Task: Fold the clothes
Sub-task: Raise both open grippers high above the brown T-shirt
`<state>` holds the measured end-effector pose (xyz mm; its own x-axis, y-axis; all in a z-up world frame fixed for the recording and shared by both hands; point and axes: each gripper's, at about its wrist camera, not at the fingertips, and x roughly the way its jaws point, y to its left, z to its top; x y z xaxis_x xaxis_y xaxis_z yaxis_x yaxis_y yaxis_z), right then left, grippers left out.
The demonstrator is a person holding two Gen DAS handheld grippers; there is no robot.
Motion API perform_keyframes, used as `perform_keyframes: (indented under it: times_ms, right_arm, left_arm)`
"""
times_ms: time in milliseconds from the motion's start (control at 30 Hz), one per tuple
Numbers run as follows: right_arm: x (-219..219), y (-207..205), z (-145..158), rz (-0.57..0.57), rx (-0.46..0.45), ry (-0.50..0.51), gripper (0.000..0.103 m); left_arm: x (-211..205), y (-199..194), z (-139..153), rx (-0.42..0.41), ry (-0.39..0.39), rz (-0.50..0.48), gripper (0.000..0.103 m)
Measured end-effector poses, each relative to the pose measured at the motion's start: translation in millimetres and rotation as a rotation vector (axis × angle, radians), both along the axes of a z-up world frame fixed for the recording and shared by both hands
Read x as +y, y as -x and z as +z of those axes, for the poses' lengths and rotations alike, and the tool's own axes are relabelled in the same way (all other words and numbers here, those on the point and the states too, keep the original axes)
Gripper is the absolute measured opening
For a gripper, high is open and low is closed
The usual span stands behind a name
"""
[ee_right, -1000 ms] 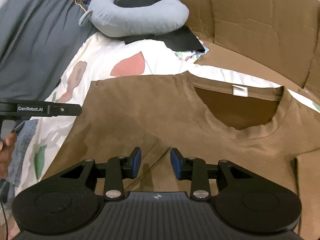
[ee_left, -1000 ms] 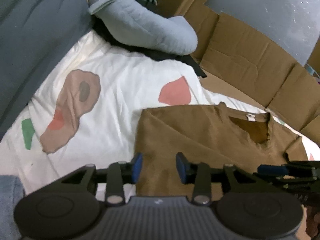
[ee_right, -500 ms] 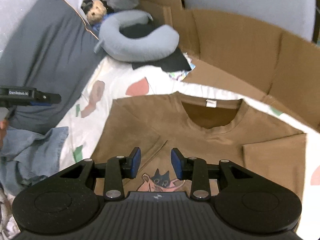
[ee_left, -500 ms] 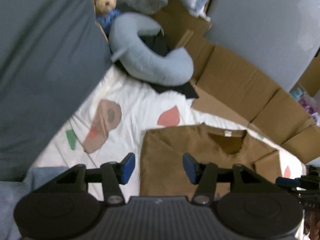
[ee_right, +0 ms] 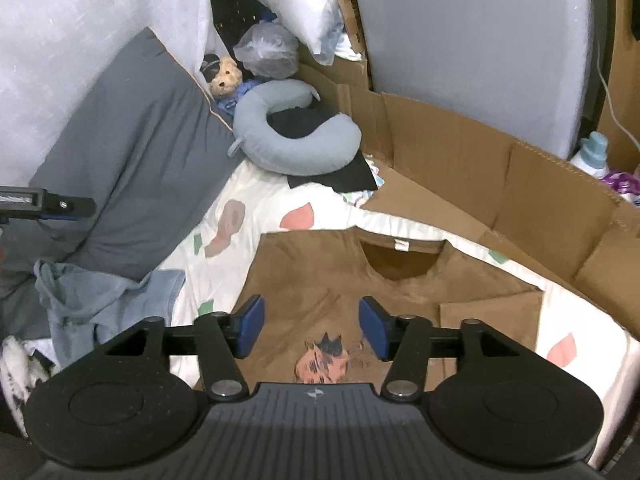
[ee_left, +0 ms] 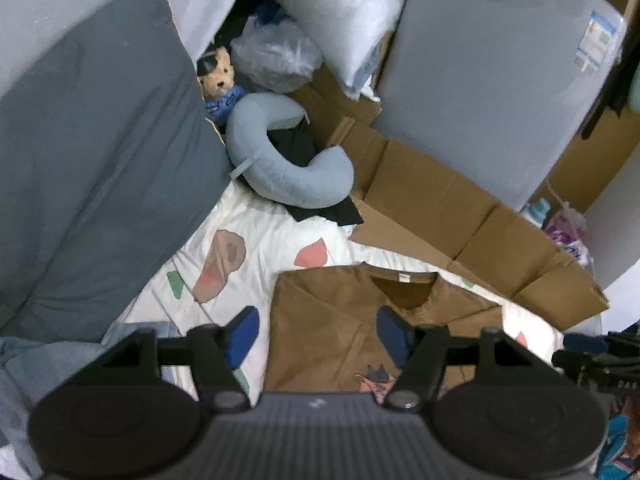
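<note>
Brown T-shirt (ee_left: 320, 320) is seen in the left wrist view, laid flat on a white sheet (ee_left: 264, 236) printed with coloured patches, its neckline turned toward the cardboard (ee_left: 440, 208) at the far edge. Its near left side appears folded inward. The left gripper (ee_left: 318, 336) is held above the shirt with its blue pads (ee_left: 240, 334) set well apart; the jaws are opening and nothing is held between them, the shirt lying far below. A grey pillow (ee_left: 88, 168) is propped at the left, and a light blue neck pillow (ee_left: 288, 160) is lying on a black cloth beyond the sheet, with a soft toy (ee_left: 218, 80) just behind it. The tip of the other tool is seen at the right edge.

In the right wrist view the same shirt (ee_right: 332, 280) is spread across the sheet (ee_right: 256, 208), its right sleeve folded in over the body and a pink and black print visible near the bottom of the frame. The right gripper (ee_right: 312, 330) is likewise held over the shirt, its jaws opening and empty, with the print showing in the gap far beneath. A crumpled blue garment (ee_right: 100, 300) is lying at the left of the sheet, beside the grey pillow (ee_right: 140, 168). The cardboard (ee_right: 480, 168) is standing along the far and right sides, and the neck pillow (ee_right: 296, 136) and toy (ee_right: 224, 76) are seen at the back.
</note>
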<state>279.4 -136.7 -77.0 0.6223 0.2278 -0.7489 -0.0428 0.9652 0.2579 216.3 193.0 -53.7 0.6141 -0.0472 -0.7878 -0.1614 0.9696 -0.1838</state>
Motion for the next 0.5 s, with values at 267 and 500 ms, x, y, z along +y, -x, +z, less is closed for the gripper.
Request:
perform_keyframes:
  times_ms: [267, 500]
  right_arm:
    - [-9.0, 41.8, 54.6, -0.004, 0.002, 0.016, 0.062]
    - [-13.7, 79.3, 85.8, -0.026, -0.012, 0.010, 0.063]
  left_arm:
    - [-11.8, 45.4, 48.0, 0.002, 0.025, 0.029, 0.070]
    - [-46.7, 79.9, 66.4, 0.029, 0.052, 0.007, 0.073]
